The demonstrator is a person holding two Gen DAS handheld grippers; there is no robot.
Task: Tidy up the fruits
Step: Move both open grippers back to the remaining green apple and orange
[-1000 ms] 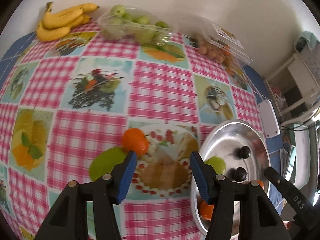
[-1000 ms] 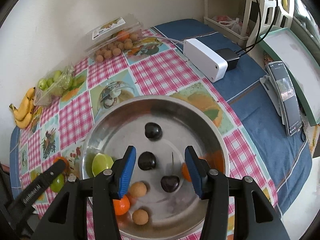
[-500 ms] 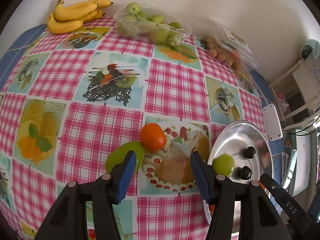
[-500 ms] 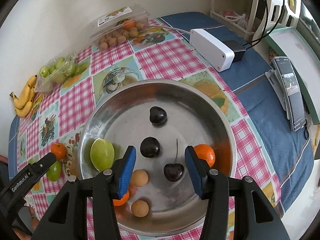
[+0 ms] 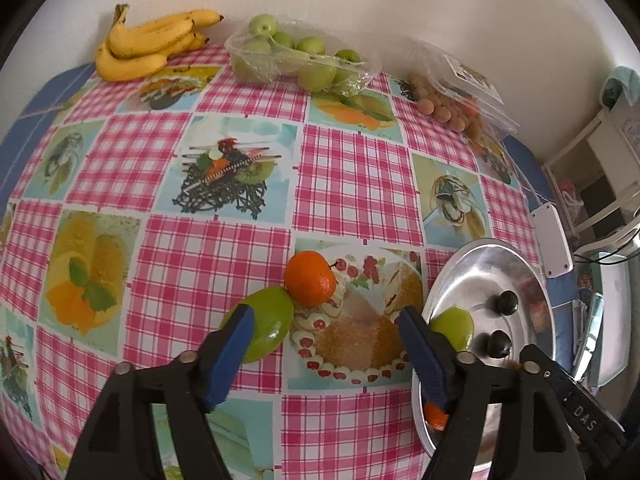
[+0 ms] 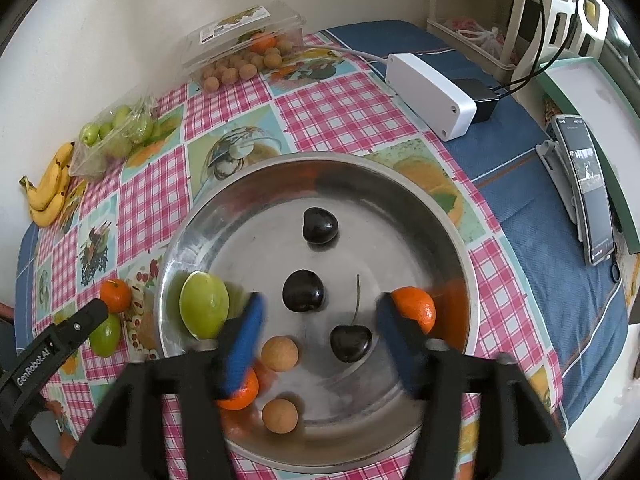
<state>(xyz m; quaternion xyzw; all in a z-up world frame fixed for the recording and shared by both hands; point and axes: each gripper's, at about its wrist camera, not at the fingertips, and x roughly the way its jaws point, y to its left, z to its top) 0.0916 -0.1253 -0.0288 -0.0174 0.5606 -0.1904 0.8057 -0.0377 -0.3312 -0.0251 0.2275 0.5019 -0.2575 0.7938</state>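
Steel bowl [image 6: 460, 248] is sliding back as both empty grippers, jaws open, are pulling away; left gripper [image 5: 324, 344] is lining up on tangerine [image 5: 310, 284].

Ahead of the right gripper [image 6: 318, 334], the bowl [image 6: 400, 208] is polished metal — mirror-bright. Three cherries [image 6: 303, 291] look glossy. The checked tablecloth [image 5: 352, 176] has a smooth, wipe-clean sheen — the clamshell box [image 6: 240, 36] is clear plastic.

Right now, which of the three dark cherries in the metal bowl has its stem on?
The cherry nearest the right gripper, between its fingers: a thin stem rises from it. The other two cherries, farther back, show none.
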